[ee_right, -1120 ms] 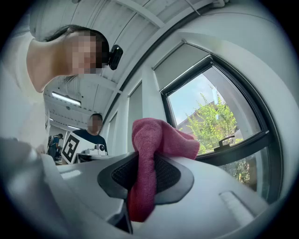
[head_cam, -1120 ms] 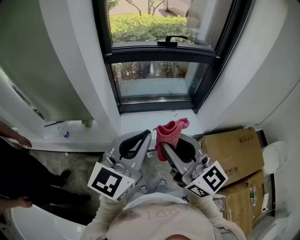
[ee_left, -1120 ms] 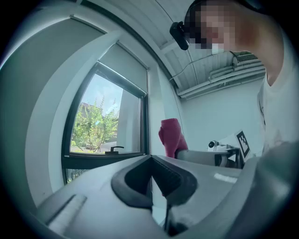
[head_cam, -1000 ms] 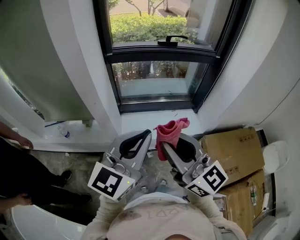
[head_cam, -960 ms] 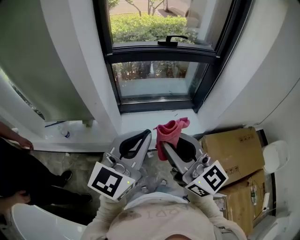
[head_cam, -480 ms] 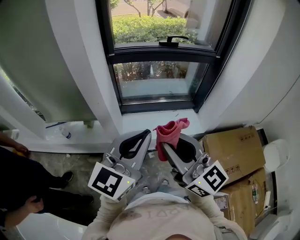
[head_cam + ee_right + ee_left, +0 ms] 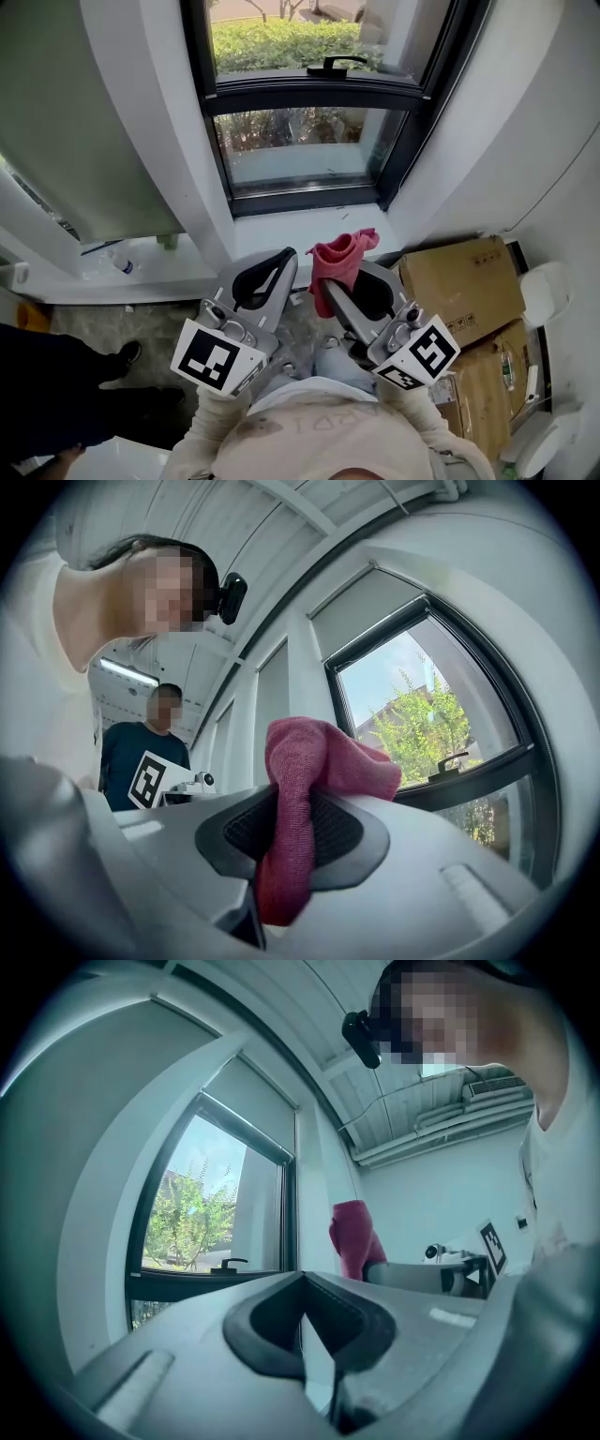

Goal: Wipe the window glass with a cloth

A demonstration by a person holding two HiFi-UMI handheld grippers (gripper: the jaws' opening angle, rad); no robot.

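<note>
Being clamped by the right gripper [image 7: 330,292], the cloth [image 7: 339,255] is held at six o'clock from the window glass [image 7: 291,145]; the left gripper [image 7: 281,264] is seen closed, empty.

- Ahead of us stands the window [image 7: 309,141].
- Our right gripper [image 7: 339,289] has the cloth [image 7: 336,258] between its jaws; our left gripper [image 7: 272,281] lies just beside it.
- At our right sit cardboard boxes [image 7: 459,286].

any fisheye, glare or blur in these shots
Head view: even daylight, pink cloth sharp, no harsh glare on the window glass. Left gripper view: heavy fisheye, dark round border, bluish cast, near jaws soft. Right gripper view: same fisheye, outdoors bright, cloth weave in focus.
</note>
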